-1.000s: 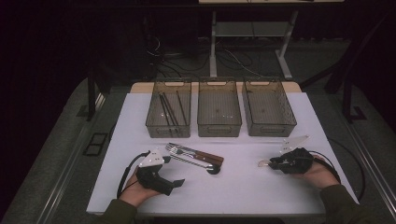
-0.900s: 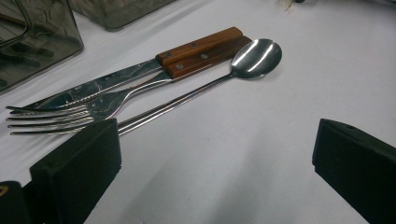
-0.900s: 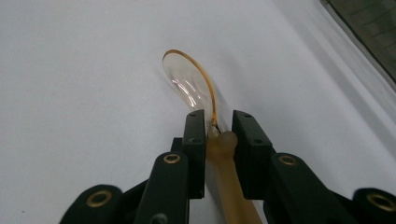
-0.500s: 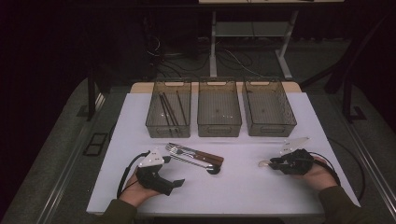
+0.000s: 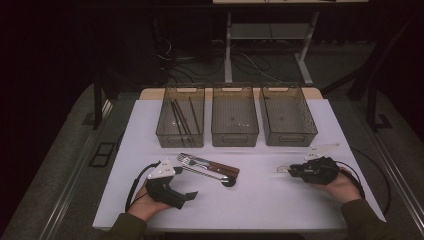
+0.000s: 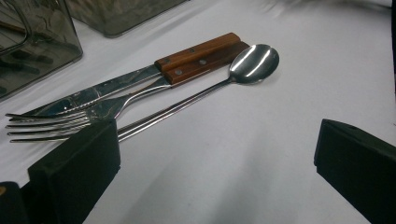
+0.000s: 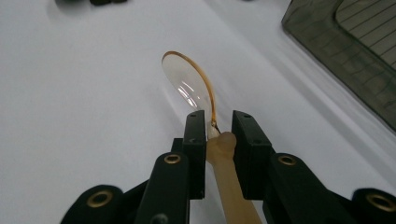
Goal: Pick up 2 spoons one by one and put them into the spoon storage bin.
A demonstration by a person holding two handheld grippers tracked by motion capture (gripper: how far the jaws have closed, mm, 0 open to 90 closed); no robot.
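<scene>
Your right gripper [image 7: 218, 133] pinches a translucent amber plastic spoon [image 7: 194, 91], bowl ahead. Keep it level. Your left gripper [image 6: 215, 154] gapes empty.

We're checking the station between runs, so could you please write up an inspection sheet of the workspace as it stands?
Surface: white table, bare in front of the hands.
Job's things: translucent plastic spoon in the right gripper; knife, fork and metal spoon lying together mid-table; three bins behind them, left bin holding dark sticks, middle bin and right bin looking empty.
Clutter: nothing seen.
Grippers: right gripper shut on the plastic spoon's neck; left gripper open, fingers beside the fork tines, nothing between them.
Cables: left cable loops on the table; right cable trails off the edge.
Surroundings: dark floor, wires under a desk behind.
</scene>
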